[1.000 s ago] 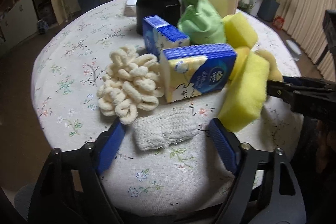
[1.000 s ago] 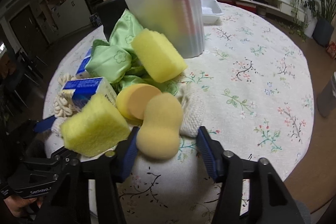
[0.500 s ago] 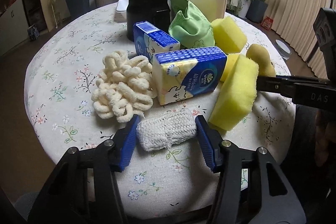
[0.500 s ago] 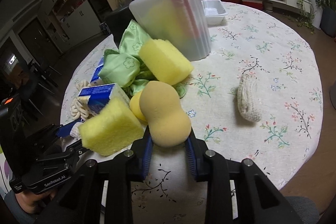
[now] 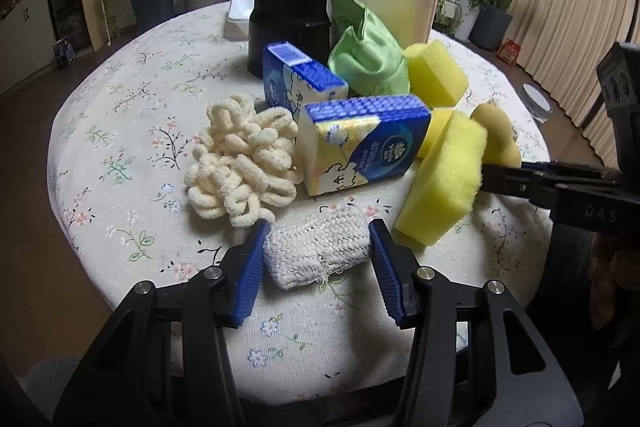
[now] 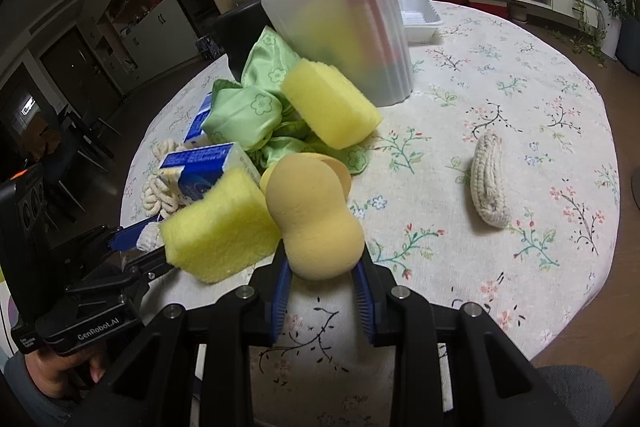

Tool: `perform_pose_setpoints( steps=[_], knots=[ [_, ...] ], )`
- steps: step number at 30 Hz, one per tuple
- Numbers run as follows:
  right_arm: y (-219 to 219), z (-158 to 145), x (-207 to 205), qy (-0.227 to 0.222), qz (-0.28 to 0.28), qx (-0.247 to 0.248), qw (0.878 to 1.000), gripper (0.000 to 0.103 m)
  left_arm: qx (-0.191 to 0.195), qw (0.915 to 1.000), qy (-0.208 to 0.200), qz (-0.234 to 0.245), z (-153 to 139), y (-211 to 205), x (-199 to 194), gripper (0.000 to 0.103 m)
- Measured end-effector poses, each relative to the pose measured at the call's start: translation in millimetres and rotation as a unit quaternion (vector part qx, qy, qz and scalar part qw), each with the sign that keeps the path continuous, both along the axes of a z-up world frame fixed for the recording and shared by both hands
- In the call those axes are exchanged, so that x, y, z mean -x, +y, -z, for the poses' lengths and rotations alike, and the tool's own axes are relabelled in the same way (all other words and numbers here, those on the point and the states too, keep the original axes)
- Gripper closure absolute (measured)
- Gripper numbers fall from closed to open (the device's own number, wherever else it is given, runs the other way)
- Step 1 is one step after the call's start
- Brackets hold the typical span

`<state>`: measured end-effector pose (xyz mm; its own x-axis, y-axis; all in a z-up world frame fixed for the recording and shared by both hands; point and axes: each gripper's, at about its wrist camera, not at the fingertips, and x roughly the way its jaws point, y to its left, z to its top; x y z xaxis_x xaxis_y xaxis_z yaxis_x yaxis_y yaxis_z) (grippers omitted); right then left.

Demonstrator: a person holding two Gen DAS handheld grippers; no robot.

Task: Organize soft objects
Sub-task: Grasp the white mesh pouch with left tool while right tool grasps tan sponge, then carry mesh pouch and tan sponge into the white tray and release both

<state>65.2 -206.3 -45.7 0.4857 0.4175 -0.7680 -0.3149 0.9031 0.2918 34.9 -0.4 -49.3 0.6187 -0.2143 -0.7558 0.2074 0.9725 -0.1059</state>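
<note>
A frosted plastic container (image 6: 352,31) stands at the back of the pile on the floral-clothed counter (image 6: 500,131), with yellow and pink shapes showing dimly through its wall — what they are cannot be told. Beside it stands a black canister (image 5: 290,17), contents hidden.

The left gripper (image 5: 318,255) is closed on a white knitted pad (image 5: 318,251) resting on the counter, a blue finger touching each end. The right gripper (image 6: 322,269) clamps a peanut-shaped orange sponge (image 6: 316,215), low over the counter's edge.

Only the right wrist view shows a second knitted pad (image 6: 490,183) lying alone, well apart from the pile. The left wrist view alone shows the cream looped scrubber (image 5: 240,163) and both blue tissue packs (image 5: 364,143) clearly.
</note>
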Motion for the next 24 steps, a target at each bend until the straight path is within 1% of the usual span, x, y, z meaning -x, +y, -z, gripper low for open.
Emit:
perform_pose_setpoints(
  steps=[7,9,14,18,20,24],
  knots=[
    [-2.9,-16.6,10.1,-0.013,0.000,-0.006,1.000,0.072,0.021,0.9997,-0.013,0.003,-17.1,4.0,8.6,0.056],
    [-4.2,-24.6,11.7,-0.019,0.000,-0.007,1.000,0.072,0.036,0.9992,-0.016,0.006,-24.0,6.9,10.1,0.056],
    [-8.4,-47.9,12.4,-0.038,-0.003,-0.010,0.999,0.072,0.049,0.9980,-0.038,0.009,-52.3,14.9,5.2,0.056],
    [-19.0,-77.7,2.6,-0.064,0.000,-0.013,0.998,0.072,0.059,0.9962,-0.064,0.002,-84.8,31.8,-13.3,0.056],
    [-23.4,-89.0,-6.5,-0.075,0.001,-0.012,0.997,0.072,0.063,0.9955,-0.071,0.000,-95.3,39.9,-26.7,0.056],
    [-32.2,-113.1,-35.0,-0.099,0.003,0.000,0.995,0.072,0.051,0.9944,-0.093,0.004,-120.1,52.9,-61.9,0.056]
  ],
)
